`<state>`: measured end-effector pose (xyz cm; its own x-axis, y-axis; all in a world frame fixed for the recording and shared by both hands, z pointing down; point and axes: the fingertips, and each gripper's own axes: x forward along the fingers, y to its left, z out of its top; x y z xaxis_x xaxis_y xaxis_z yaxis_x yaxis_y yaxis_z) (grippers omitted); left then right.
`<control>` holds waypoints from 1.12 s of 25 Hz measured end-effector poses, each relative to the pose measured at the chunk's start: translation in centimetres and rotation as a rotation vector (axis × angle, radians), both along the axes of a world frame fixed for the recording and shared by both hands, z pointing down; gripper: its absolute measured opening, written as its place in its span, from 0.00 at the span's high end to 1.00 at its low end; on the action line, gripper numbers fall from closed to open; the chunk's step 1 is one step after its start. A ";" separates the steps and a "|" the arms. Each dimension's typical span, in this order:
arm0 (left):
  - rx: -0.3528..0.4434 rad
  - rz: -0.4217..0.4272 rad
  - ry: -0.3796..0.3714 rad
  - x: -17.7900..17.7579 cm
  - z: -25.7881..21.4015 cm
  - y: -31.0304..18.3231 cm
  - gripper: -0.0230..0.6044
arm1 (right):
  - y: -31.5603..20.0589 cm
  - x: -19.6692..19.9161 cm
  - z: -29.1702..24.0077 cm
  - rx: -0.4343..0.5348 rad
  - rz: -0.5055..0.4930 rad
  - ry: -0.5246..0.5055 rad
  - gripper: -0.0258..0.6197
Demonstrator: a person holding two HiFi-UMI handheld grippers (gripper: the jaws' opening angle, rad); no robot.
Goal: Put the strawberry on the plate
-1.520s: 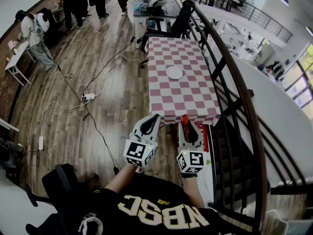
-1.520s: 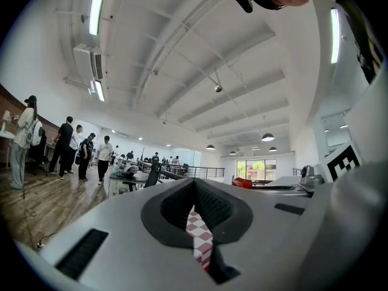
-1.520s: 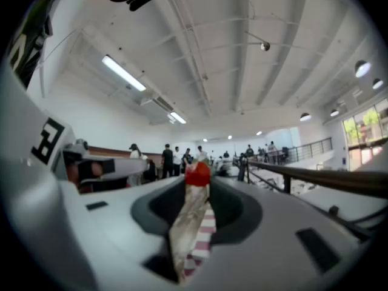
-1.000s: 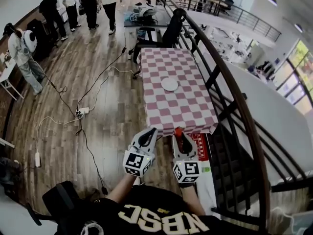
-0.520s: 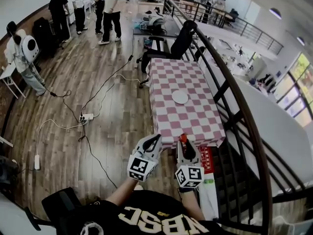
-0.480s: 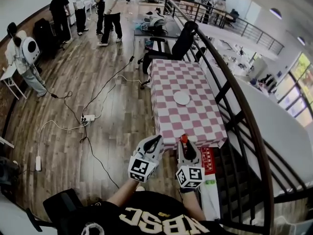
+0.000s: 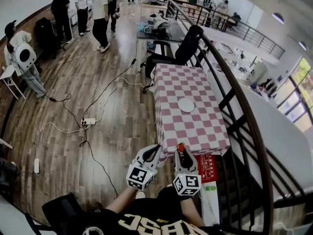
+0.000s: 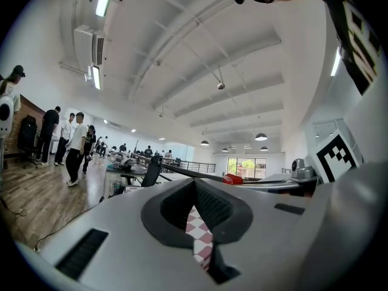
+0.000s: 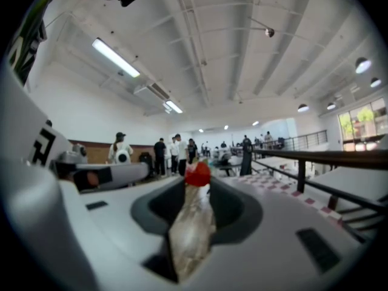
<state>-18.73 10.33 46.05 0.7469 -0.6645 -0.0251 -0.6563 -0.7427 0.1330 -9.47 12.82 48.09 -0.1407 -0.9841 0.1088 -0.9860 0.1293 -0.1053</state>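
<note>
A small red strawberry (image 7: 180, 146) is pinched at the tips of my right gripper (image 7: 180, 149), which is shut on it. In the right gripper view the strawberry (image 9: 197, 173) sits at the jaw tips, in the air. My left gripper (image 7: 156, 149) hangs beside it, shut and holding nothing. Its jaws meet at the tip in the left gripper view (image 8: 195, 183). The white plate (image 7: 186, 105) lies near the middle of the table with the pink-and-white checked cloth (image 7: 195, 131). Both grippers hover at the table's near edge, well short of the plate.
A dark metal railing (image 7: 234, 102) runs along the table's right side. A black office chair (image 7: 182, 47) stands at its far end. Cables and a power strip (image 7: 88, 121) trail over the wooden floor at left. A red box (image 7: 209, 166) lies below the near edge. People stand far off.
The table and plate have drawn closer and shifted slightly right in the head view. Both grippers keep their pose, and the strawberry stays in the right one.
</note>
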 end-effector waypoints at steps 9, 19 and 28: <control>-0.022 -0.012 0.069 5.4 -0.9 -7.2 0.95 | -7.8 4.6 1.1 0.003 -0.069 -0.022 0.76; -0.018 -0.034 -0.043 17.0 0.3 -15.7 0.95 | -18.0 13.6 1.4 0.035 -0.210 -0.052 0.76; -0.096 -0.121 -0.095 23.0 4.8 -20.6 0.95 | -22.1 20.9 4.5 -0.011 -0.239 -0.086 0.76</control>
